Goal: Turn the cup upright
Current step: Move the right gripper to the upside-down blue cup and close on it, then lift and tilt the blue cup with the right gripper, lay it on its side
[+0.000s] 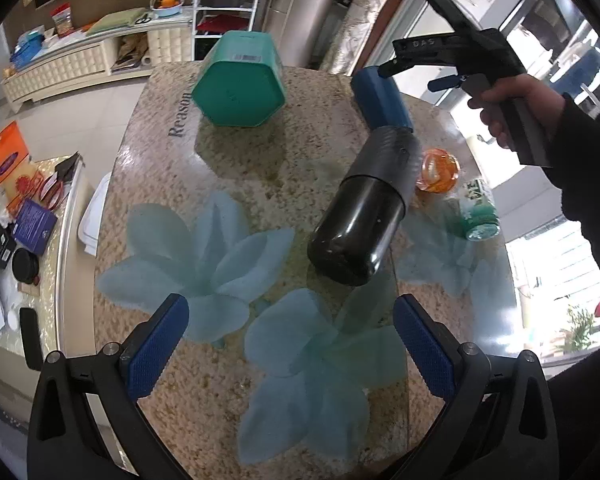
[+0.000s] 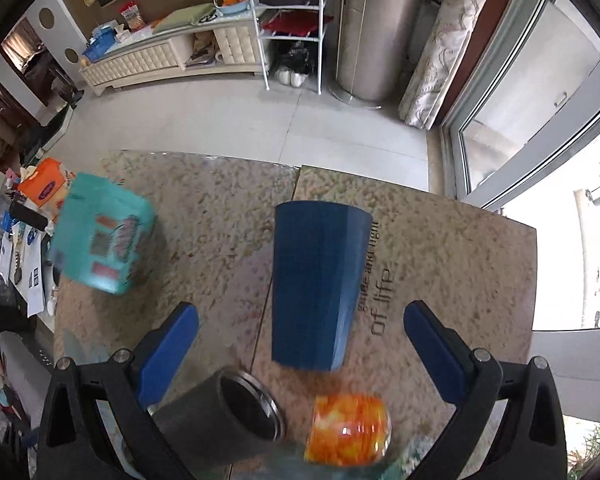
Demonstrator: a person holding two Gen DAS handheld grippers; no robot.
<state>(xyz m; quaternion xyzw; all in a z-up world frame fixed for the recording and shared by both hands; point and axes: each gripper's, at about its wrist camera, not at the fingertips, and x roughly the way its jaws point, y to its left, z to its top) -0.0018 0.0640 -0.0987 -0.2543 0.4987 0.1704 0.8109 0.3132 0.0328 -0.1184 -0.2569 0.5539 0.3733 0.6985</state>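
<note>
Several cups lie on their sides on the glass-topped table (image 1: 236,168). A black tumbler (image 1: 366,210) lies ahead of my left gripper (image 1: 291,344), base toward me; its open mouth shows in the right wrist view (image 2: 236,416). A blue cup (image 2: 318,280) lies between the fingers' line of my right gripper (image 2: 300,344), a little beyond the tips; it also shows in the left wrist view (image 1: 382,98). Both grippers are open and empty. The right gripper's handle (image 1: 476,68), held by a hand, hovers above the blue cup.
A teal hexagonal cup (image 1: 238,80) lies at the far left of the table, seen too in the right wrist view (image 2: 102,236). An orange glass cup (image 2: 348,428) and a green patterned cup (image 1: 480,212) lie at the right. A cluttered side table (image 1: 24,216) stands left.
</note>
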